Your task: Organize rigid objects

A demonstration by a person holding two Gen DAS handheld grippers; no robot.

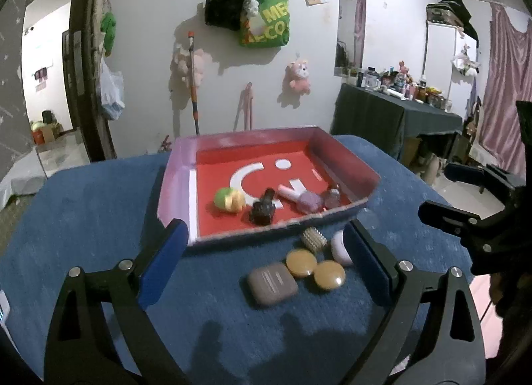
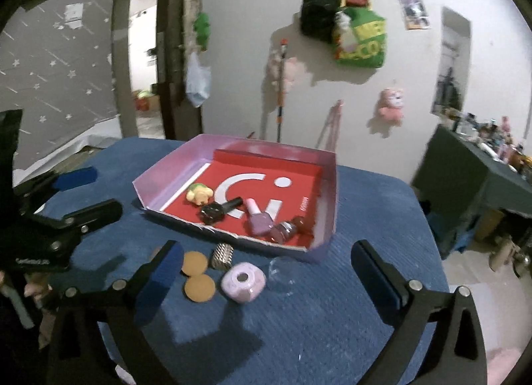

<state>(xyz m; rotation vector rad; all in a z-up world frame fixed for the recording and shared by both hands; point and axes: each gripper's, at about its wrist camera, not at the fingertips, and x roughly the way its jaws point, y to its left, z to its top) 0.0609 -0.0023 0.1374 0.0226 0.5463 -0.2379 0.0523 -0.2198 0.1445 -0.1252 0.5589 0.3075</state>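
A shallow red-bottomed box [image 1: 176,182] [image 2: 327,182] stands on the blue table. In it lie a yellow-green toy [image 1: 228,198] [image 2: 199,193], a black bottle [image 1: 262,210] [image 2: 219,209], a purple bottle [image 1: 307,200] [image 2: 259,220] and a dark red bottle [image 1: 332,198] [image 2: 289,228]. In front of the box lie a grey-brown case [image 1: 272,283], two tan discs [image 1: 301,262] [image 2: 199,287], a studded silver cylinder [image 1: 314,239] [image 2: 222,256] and a pale lilac round piece [image 1: 339,248] [image 2: 243,282]. My left gripper [image 1: 266,268] is open over these. My right gripper [image 2: 266,272] is open, near the lilac piece.
The right gripper shows at the right in the left wrist view [image 1: 465,228]; the left gripper shows at the left in the right wrist view [image 2: 60,228]. A dark cluttered side table [image 1: 399,112] stands at the back right. A doorway [image 2: 146,62] is at the back left.
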